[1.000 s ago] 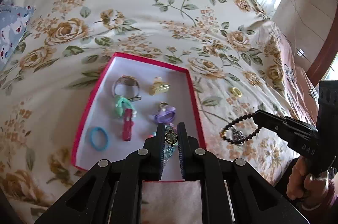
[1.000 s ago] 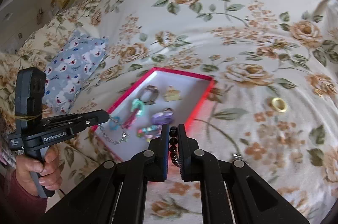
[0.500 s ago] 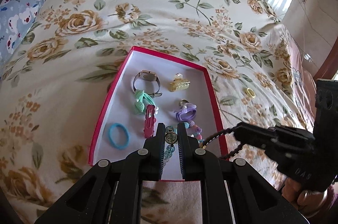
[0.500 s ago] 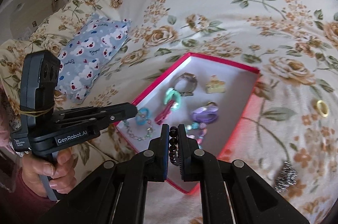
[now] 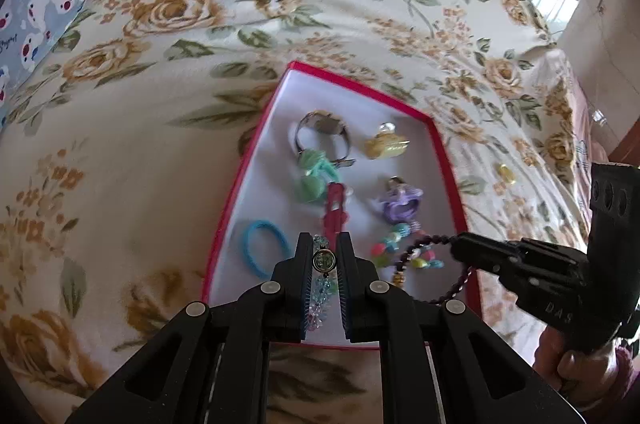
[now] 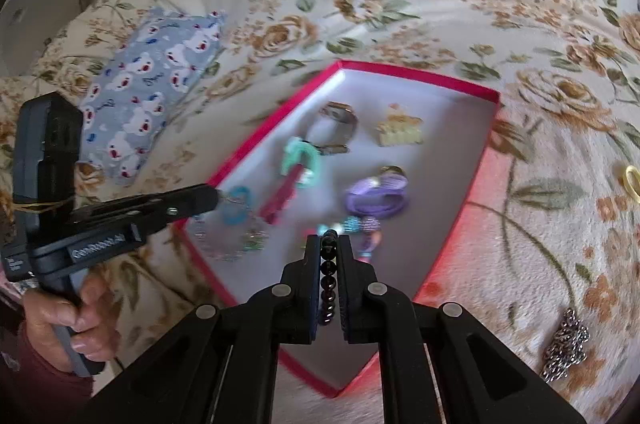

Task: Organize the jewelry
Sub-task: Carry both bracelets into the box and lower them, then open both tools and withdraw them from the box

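Note:
A red box (image 5: pixel 360 88) with a white inside lies on the flowered bedspread. It holds a watch (image 5: pixel 322 133), a yellow claw clip (image 5: pixel 386 143), a green hair tie (image 5: pixel 314 175), a red clip (image 5: pixel 334 212), a purple piece (image 5: pixel 400 203) and a blue hair band (image 5: pixel 262 250). My left gripper (image 5: pixel 325 244) is shut on a clear crystal bracelet (image 5: pixel 323 260) with a round charm, low over the box's near end. My right gripper (image 6: pixel 329 244) is shut on a dark beaded bracelet (image 6: pixel 328 276), whose loop hangs over the box's near right corner (image 5: pixel 416 256).
A gold ring (image 6: pixel 632 179) and a silver chain (image 6: pixel 566 348) lie on the bedspread to the right of the box (image 6: pixel 420 75). A blue bear-print pillow (image 6: pixel 148 95) sits to the left. A person's hand (image 6: pixel 68 320) grips the left tool.
Both grippers have come down and closer to the box, each still carrying its bracelet. The dark bracelet moved from beside the box to over its near right corner.

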